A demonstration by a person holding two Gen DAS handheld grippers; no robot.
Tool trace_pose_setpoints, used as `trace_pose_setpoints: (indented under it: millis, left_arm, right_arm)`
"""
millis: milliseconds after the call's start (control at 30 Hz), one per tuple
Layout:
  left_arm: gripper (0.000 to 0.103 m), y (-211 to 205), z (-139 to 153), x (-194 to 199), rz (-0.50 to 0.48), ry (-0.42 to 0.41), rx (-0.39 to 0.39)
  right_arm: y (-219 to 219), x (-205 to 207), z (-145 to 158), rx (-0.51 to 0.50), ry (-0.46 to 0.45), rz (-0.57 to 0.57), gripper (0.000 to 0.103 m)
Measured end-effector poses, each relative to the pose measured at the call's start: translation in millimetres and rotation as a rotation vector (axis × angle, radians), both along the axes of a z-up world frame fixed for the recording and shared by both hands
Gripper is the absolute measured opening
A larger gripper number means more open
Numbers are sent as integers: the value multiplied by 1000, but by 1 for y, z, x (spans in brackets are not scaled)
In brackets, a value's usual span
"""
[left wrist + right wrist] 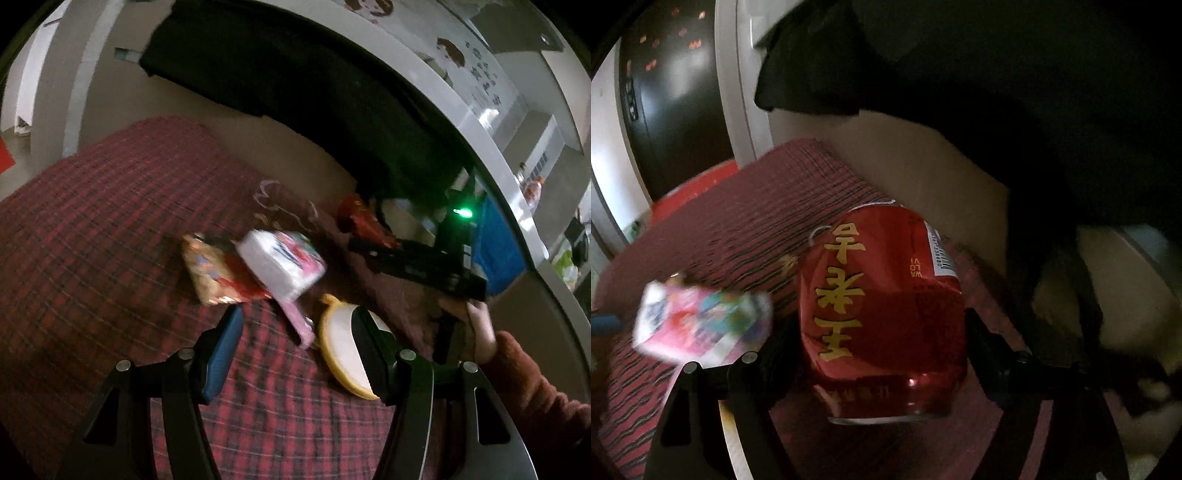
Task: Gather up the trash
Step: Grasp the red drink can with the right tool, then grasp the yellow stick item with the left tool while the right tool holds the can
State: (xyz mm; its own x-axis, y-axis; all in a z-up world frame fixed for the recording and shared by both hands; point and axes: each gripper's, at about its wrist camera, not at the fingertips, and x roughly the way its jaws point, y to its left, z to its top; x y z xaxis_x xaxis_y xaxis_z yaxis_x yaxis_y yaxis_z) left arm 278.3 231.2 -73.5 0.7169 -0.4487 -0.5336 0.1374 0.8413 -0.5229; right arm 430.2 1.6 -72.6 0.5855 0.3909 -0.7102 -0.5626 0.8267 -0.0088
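Straddling a dented red can [882, 314], the right gripper [882, 354] has a finger on each side of it, and the can fills the gap between them; whether the pads are actually pressing on the metal I cannot tell, because the fingertips are lost in shadow against its sides. The can shows gold characters and a barcode strip, and it sits low over the red plaid cover [738, 229], though I can't make out if it rests there or is lifted. Over on the other side, the left gripper [295, 354] hangs with its fingers well apart and nothing between them, the blue pad [221, 354] bare. Just past those fingers lies a yellow-rimmed white lid [343, 347], with the right-hand finger in front of part of it. Beyond it are a white-and-pink packet [280, 266] and, touching that, a gold and red wrapper [214, 273], both on the cover. Farther right the person's hand [476, 325] and rust-coloured sleeve [535, 391] carry the other tool toward a blue container [498, 251] at the edge; I would guess that is the bin, but it is too dim to be sure. By my reckoning the collecting is at an early stage: one can is being dealt with, and at least three pieces wait on the bed.
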Motion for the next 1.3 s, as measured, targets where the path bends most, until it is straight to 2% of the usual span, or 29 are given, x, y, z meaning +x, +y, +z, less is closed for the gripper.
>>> trace_pose_setpoints:
  millis: [200, 267, 367, 433, 500, 700, 833, 967, 1167, 1200, 1267, 1300]
  left_arm:
    - [61, -44, -11, 9, -84, 75, 4]
    - [61, -55, -15, 12, -89, 103, 1]
    - [61, -63, -17, 15, -68, 129, -21]
    - [61, -63, -18, 17, -45, 145, -49]
    - [61, -62, -21, 19, -34, 169, -75]
    - [61, -65, -26, 23, -28, 227, -96]
    - [61, -67, -26, 27, -27, 248, -151]
    - [61, -70, -15, 25, -55, 220, -196]
    - [61, -89, 3, 25, -89, 179, -168]
    - [60, -92, 3, 27, -88, 184, -164]
    - [49, -98, 2, 30, -96, 191, -162]
    - [37, -101, 0, 32, -97, 197, -155]
  right_arm:
    - [-65, -67, 2, 95, 53, -68, 78]
    - [-80, -91, 2, 92, 42, -101, 78]
    - [-89, -107, -6, 96, 49, -110, 78]
    - [-93, -122, -12, 152, 98, -85, 78]
    - [-86, -134, -18, 165, 119, -62, 78]
    - [-74, -144, -32, 106, 113, -40, 78]
    - [-74, -148, -31, 91, 113, -37, 77]
    - [-75, -149, -36, 94, 140, -36, 76]
    - [-79, -157, -38, 114, 122, -46, 75]
    - [-82, -158, -37, 130, 124, -48, 75]
    - [-83, -159, -37, 143, 126, -46, 75]
    - [-84, -161, -36, 152, 122, -46, 75]
